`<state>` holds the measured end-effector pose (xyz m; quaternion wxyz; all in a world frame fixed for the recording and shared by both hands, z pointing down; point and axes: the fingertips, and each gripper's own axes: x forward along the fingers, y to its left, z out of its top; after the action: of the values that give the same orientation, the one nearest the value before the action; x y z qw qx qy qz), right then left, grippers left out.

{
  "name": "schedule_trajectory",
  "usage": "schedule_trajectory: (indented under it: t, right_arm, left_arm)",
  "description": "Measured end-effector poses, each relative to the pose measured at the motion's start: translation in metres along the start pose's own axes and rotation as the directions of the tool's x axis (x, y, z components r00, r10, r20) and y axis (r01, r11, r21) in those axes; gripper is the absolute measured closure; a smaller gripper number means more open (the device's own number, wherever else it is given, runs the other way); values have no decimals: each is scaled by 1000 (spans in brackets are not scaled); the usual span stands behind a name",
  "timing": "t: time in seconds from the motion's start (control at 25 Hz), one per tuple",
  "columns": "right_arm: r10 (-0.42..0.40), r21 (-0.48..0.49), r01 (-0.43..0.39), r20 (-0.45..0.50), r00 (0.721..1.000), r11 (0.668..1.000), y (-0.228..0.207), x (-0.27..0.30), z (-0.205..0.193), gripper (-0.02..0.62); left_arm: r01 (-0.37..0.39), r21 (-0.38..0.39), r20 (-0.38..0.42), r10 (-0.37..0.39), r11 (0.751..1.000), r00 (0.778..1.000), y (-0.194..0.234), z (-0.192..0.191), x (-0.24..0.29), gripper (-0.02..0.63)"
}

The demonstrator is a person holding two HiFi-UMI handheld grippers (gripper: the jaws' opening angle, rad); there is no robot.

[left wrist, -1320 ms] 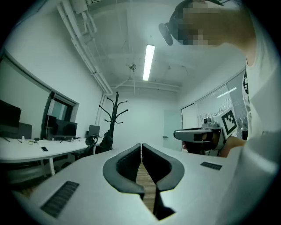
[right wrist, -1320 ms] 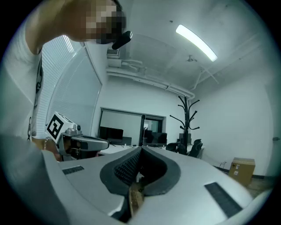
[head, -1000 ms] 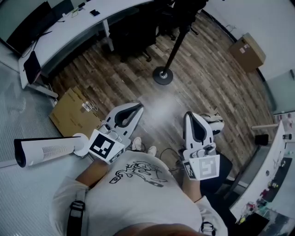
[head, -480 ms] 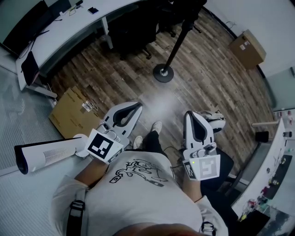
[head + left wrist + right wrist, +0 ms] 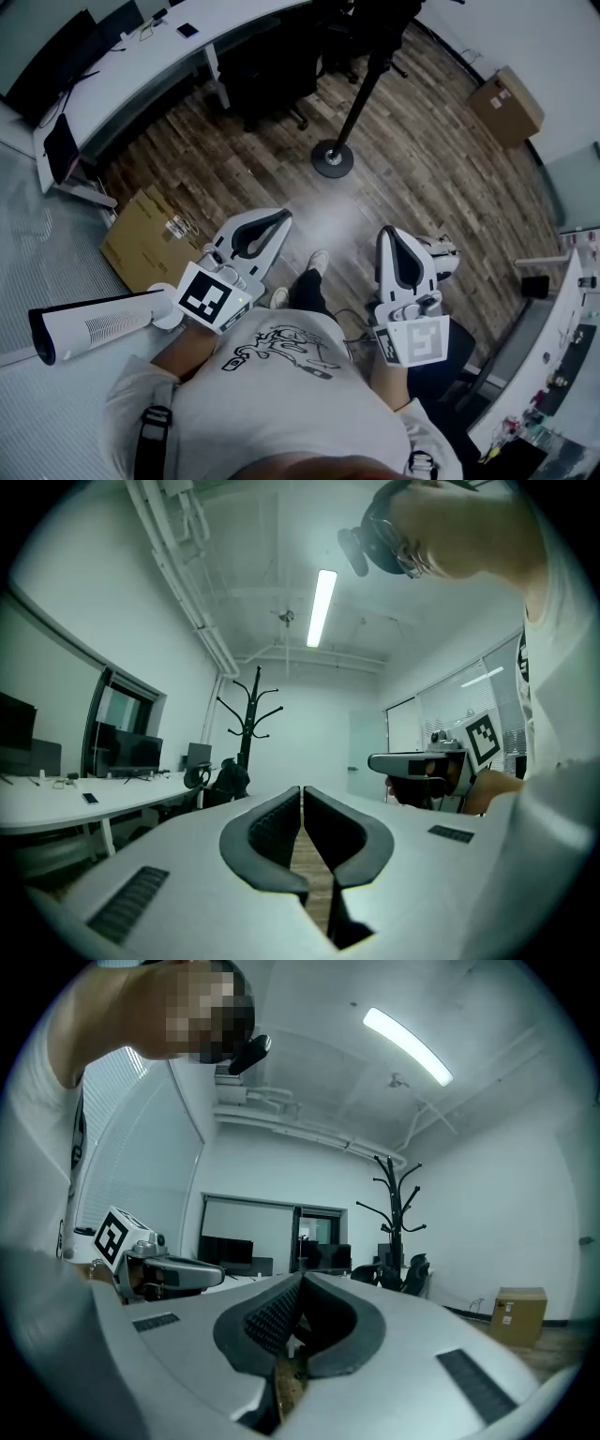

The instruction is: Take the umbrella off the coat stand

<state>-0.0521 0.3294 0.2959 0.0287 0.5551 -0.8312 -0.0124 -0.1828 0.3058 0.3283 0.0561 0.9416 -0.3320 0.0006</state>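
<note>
- the left gripper (image 5: 281, 218) and the right gripper (image 5: 395, 236) are being held level at the lower middle of the head view, above the wooden floor (image 5: 441, 169).
- both pairs of fingers are being pressed together, clenched on nothing.
- the coat stand (image 5: 359, 101) is being shown well apart from both grippers, at the top centre; the umbrella is not being made out on it in any view, so its place cannot be told.
- the step in hand is being judged as the approach: the stand is best being faced squarely, one gripper's fingers being released before the umbrella is being reached, and the umbrella being lifted off its hook, not dragged, so that the stand is not being tipped.
</note>
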Motion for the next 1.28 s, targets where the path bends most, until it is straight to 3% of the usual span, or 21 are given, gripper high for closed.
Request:
schedule_trajectory:
  t: [0.44, 1.28]
  right_arm:
    - [-26, 15, 26, 11, 1000, 1000, -85, 31, 2, 586]
    - [8, 40, -8, 19, 1000, 999, -222, 83, -4, 586]
  left_arm:
    - [-4, 13, 10, 4, 1000, 1000, 15, 15, 85, 578]
    - [-25, 24, -2, 25, 999, 1000, 24, 26, 236, 577]
